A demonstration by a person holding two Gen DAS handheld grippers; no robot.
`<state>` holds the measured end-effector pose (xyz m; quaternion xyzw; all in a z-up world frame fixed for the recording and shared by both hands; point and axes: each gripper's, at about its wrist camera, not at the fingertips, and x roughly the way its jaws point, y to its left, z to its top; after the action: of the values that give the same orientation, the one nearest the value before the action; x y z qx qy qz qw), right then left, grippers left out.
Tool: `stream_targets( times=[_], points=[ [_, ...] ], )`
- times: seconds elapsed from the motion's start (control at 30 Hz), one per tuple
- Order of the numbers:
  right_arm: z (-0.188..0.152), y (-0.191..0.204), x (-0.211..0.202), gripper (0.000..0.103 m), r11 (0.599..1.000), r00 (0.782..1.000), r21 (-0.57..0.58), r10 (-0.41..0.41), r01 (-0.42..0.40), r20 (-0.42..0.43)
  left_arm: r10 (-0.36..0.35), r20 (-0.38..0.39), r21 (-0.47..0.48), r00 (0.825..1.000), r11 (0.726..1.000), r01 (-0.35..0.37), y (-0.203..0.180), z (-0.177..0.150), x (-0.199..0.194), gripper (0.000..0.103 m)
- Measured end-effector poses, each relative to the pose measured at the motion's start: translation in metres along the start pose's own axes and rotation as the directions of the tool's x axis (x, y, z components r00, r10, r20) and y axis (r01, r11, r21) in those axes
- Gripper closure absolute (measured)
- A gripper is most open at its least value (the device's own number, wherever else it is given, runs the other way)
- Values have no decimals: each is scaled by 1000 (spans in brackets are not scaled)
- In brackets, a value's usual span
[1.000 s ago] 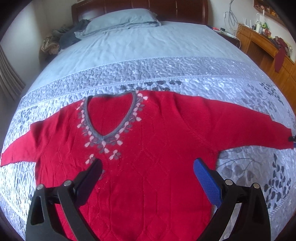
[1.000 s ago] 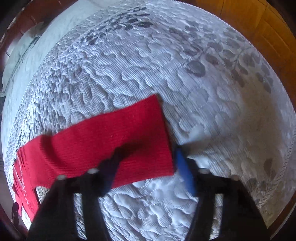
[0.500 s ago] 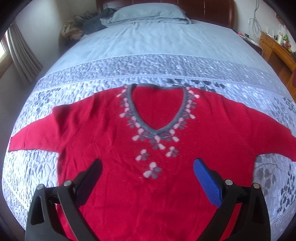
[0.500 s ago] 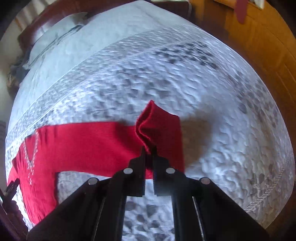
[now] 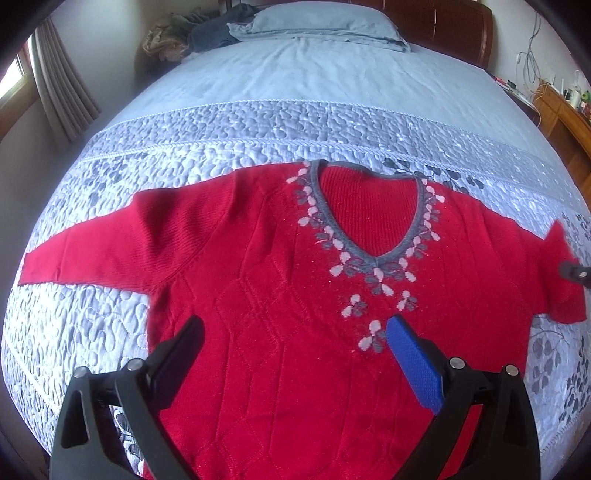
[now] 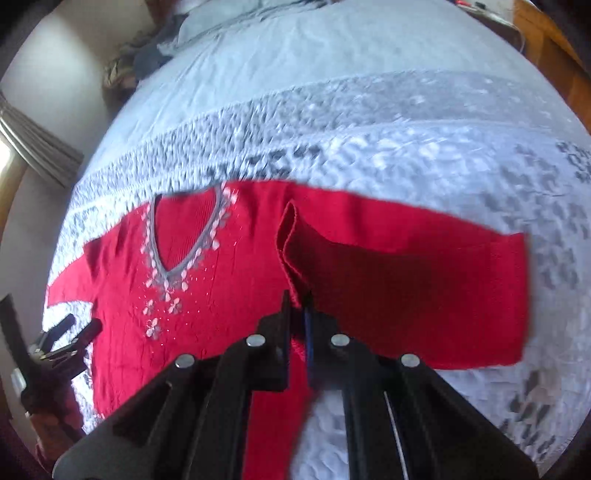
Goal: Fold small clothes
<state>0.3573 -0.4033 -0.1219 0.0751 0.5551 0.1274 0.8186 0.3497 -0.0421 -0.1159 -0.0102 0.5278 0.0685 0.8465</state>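
Note:
A red knit sweater (image 5: pixel 280 288) with a grey V-neck and pink-grey flower trim lies front up on the quilted bed; it also shows in the right wrist view (image 6: pixel 207 295). My left gripper (image 5: pixel 295 347) is open and empty, hovering above the sweater's chest. My right gripper (image 6: pixel 297 306) is shut on the cuff of the right sleeve (image 6: pixel 406 295) and holds it lifted and folded back over the sleeve toward the body. The left sleeve (image 5: pixel 88 254) lies flat, stretched out to the left.
The grey-blue quilted bedspread (image 5: pixel 295 125) covers the bed, with a pillow (image 5: pixel 321 18) and a pile of clothes (image 5: pixel 184 37) at the headboard. A wooden dresser (image 5: pixel 569 122) stands at the right, a curtain (image 5: pixel 62 85) at the left.
My right gripper closed on the sleeve cuff, lifted it and carried it left toward the sweater's body. My left gripper view shifted left across the sweater, staying open.

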Motion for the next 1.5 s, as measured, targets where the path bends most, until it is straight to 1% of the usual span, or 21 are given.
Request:
stream_targets(
  times=[0.07, 0.17, 0.2, 0.33, 0.4, 0.5, 0.53, 0.6, 0.67, 0.73, 0.8, 0.87, 0.93, 1.0, 1.03, 1.17, 1.23, 1.33, 1.37, 1.4, 1.5],
  points=[
    [-3, 12, 21, 98, 1000, 999, -2, -7, 7, -33, -2, -4, 2, 1000, 1000, 2, 1, 0, 1, 4],
    [-11, 11, 47, 86, 1000, 995, 11, 21, -20, -102, -27, -17, 10, 1000, 1000, 27, -6, 0, 4, 4],
    [-15, 9, 49, 77, 1000, 993, 16, 25, -23, -111, -41, -21, 13, 999, 999, 41, -8, 0, 4, 4],
    [-41, -8, 17, 76, 999, 999, 20, 46, -45, -24, -146, -38, 37, 989, 988, 148, -37, 2, 4, 4],
    [-61, -20, -2, 76, 1000, 1000, 27, 11, -11, 16, -226, -64, 53, 972, 972, 229, -62, 5, 7, 5],
    [-99, -42, -23, 76, 999, 998, 44, -15, 13, 54, -335, -125, 62, 934, 937, 345, -107, 11, 21, 5],
    [-112, -50, -28, 76, 998, 998, 61, -10, 6, 69, -362, -151, 69, 920, 925, 375, -124, 12, 28, 5],
    [-131, -62, -31, 76, 995, 995, 99, 12, -22, 101, -403, -211, 58, 890, 904, 423, -152, 14, 45, 16],
    [-145, -71, -31, 76, 986, 990, 149, 50, -69, 130, -434, -271, 31, 859, 888, 458, -176, 15, 63, 19],
    [-144, -71, -29, 76, 988, 992, 141, 52, -68, 111, -427, -304, 12, 852, 892, 452, -190, 16, 77, 19],
    [-143, -67, -32, 76, 994, 989, 100, 38, -52, 142, -431, -318, -9, 845, 892, 452, -199, 16, 87, 20],
    [-143, -69, -30, 76, 993, 987, 95, 57, -71, 147, -428, -313, -19, 848, 895, 445, -206, 14, 92, 27],
    [-145, -78, -24, 75, 992, 990, 115, 44, -59, 134, -405, -303, -3, 863, 906, 424, -214, 14, 90, 33],
    [-144, -87, -19, 75, 989, 989, 143, 3, -24, 146, -365, -289, 1, 885, 924, 381, -220, 14, 88, 46],
    [-145, -90, -16, 76, 989, 990, 146, 1, -22, 142, -357, -283, -9, 890, 929, 370, -221, 15, 86, 48],
    [-145, -95, -14, 76, 985, 988, 168, 18, -44, 153, -376, -313, -6, 872, 919, 395, -232, 16, 87, 49],
    [-146, -93, -16, 75, 986, 987, 161, 10, -36, 162, -365, -313, 5, 877, 922, 386, -234, 17, 88, 53],
    [-145, -89, -18, 75, 990, 985, 141, -3, -22, 175, -349, -301, 14, 887, 929, 370, -233, 17, 87, 76],
    [-145, -89, -17, 75, 989, 984, 142, 8, -34, 181, -346, -297, 15, 890, 930, 367, -232, 18, 87, 91],
    [-143, -90, -15, 75, 988, 983, 147, 17, -44, 182, -348, -290, 12, 892, 930, 367, -230, 19, 86, 100],
    [-141, -93, -14, 75, 985, 981, 162, 33, -64, 190, -381, -252, -13, 889, 920, 391, -220, 25, 75, 100]
  ],
)
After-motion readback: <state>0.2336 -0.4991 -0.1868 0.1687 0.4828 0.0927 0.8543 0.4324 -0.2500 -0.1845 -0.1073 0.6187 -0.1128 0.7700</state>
